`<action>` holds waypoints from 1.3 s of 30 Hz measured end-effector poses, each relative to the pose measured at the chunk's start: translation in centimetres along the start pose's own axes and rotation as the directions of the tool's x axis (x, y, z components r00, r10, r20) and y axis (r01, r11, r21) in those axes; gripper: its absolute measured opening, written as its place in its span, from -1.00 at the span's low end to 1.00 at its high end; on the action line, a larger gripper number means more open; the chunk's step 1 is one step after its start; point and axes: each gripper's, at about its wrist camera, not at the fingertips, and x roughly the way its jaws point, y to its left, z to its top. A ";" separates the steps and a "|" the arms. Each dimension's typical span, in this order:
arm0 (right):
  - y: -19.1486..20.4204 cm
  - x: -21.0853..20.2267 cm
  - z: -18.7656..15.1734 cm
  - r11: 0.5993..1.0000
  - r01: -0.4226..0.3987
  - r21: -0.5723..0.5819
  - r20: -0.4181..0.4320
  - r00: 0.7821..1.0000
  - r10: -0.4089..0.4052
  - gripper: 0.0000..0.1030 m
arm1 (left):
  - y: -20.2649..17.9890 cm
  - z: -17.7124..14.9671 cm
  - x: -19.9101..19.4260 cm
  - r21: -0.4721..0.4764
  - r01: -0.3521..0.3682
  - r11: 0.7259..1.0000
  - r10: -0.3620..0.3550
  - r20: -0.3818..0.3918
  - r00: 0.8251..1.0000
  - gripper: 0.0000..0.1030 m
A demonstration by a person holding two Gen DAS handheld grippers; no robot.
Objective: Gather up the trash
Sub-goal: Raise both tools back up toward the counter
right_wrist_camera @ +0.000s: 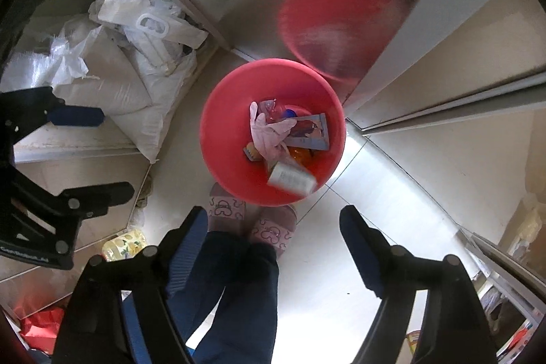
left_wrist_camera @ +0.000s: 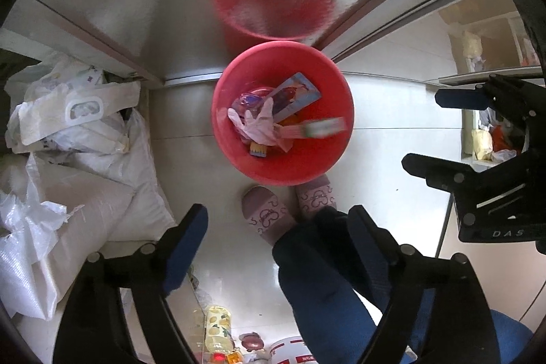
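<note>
From the left wrist, the left gripper (left_wrist_camera: 278,244) hung with jaws spread and empty, high over the red bin (left_wrist_camera: 282,113) — likely placed for dropping. The bin held a pink glove (left_wrist_camera: 261,123), a blue card (left_wrist_camera: 300,94) and a blurred white packet (left_wrist_camera: 324,128).

From the right wrist, the right gripper (right_wrist_camera: 273,244) also gaped empty above the bin, which stood by the person's slippers (right_wrist_camera: 252,220).

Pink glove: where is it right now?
The pink glove lies inside the red bin on the floor, atop the other trash, beside the blue card, just beyond the person's slippers.
</note>
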 end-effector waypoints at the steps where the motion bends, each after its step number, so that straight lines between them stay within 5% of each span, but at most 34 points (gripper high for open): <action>1: 0.0 0.0 0.0 1.000 -0.005 0.004 -0.005 1.000 0.005 0.51 | 0.0 -0.1 -0.1 0.000 -0.006 1.000 0.006 0.000 1.000 0.62; 11: 0.9 -3.5 -1.5 1.000 -0.008 0.025 0.001 1.000 0.008 0.57 | 0.0 -1.8 -4.7 -0.019 0.011 1.000 -0.010 0.037 0.999 0.76; 25: 4.4 -16.7 -4.2 0.997 -0.028 0.078 0.084 0.996 0.021 0.67 | -3.5 -5.7 -20.3 -0.071 0.022 0.997 -0.012 0.143 0.990 0.76; 35: 5.7 -27.2 -5.7 0.997 -0.003 0.083 0.168 0.986 -0.011 0.67 | -5.8 -8.3 -32.6 -0.117 -0.038 0.992 0.073 0.308 0.948 0.76; 39: 5.9 -31.4 -5.7 0.998 -0.021 0.061 0.239 0.971 0.006 0.67 | -6.3 -9.2 -37.0 -0.144 -0.070 0.987 0.121 0.385 0.915 0.77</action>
